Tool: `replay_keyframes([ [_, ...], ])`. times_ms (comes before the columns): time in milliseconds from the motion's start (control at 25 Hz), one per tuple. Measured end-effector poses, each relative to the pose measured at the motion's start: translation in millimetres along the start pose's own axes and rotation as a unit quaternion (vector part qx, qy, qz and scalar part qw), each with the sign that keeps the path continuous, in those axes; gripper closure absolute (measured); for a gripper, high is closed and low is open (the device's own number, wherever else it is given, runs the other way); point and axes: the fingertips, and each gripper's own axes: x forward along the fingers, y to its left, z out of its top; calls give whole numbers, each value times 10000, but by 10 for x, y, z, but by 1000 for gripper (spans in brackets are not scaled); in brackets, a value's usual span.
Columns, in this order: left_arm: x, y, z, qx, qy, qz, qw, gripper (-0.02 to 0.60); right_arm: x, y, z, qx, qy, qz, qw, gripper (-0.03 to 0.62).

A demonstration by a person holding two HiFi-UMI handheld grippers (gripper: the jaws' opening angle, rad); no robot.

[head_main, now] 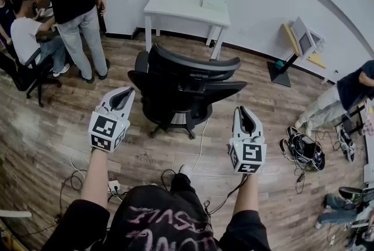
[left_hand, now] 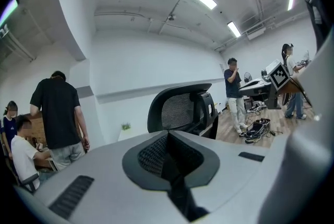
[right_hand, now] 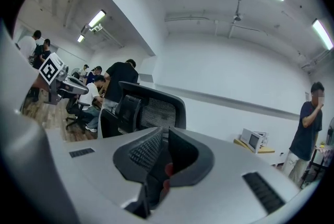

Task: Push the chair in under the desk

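Observation:
A black mesh office chair (head_main: 181, 89) stands on the wood floor with its back toward me, a short way in front of the white desk (head_main: 187, 10) at the far wall. My left gripper (head_main: 121, 98) is held shut and empty just left of the chair's back, apart from it. My right gripper (head_main: 245, 116) is also shut and empty, a little to the right of the chair. In the left gripper view the chair's back (left_hand: 180, 110) rises beyond the closed left gripper (left_hand: 166, 150). The right gripper view shows the chair's back (right_hand: 154, 108) past the closed right gripper (right_hand: 162, 157).
A person (head_main: 73, 4) stands at the far left next to a seated person (head_main: 23, 33) on another chair. At the right, another person (head_main: 350, 92) sits by a bag and shoes (head_main: 304, 150). Cables (head_main: 201, 138) trail under the chair; a small stand (head_main: 298, 39) is beside the desk.

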Motion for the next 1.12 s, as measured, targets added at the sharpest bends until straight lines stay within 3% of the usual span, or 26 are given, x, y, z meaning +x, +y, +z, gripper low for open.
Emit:
replay_keyframes([
  [400,490,20,-138,391,436,59,9983,565,533,-233,-192,-307,194,417,9985,481],
  [680,805,105,-320,881,963,329,9909,558,978,-341,-426,-803,367,1190,9890,390],
  [880,970,143,-456,1078,1385,403,9836,476,1257,-396,-587,-1366,516,1640,9756,358],
  [1120,1065,98,-608,1572,2011,268,9665,378,1401,-440,-653,-1810,552,2023,9609,338],
])
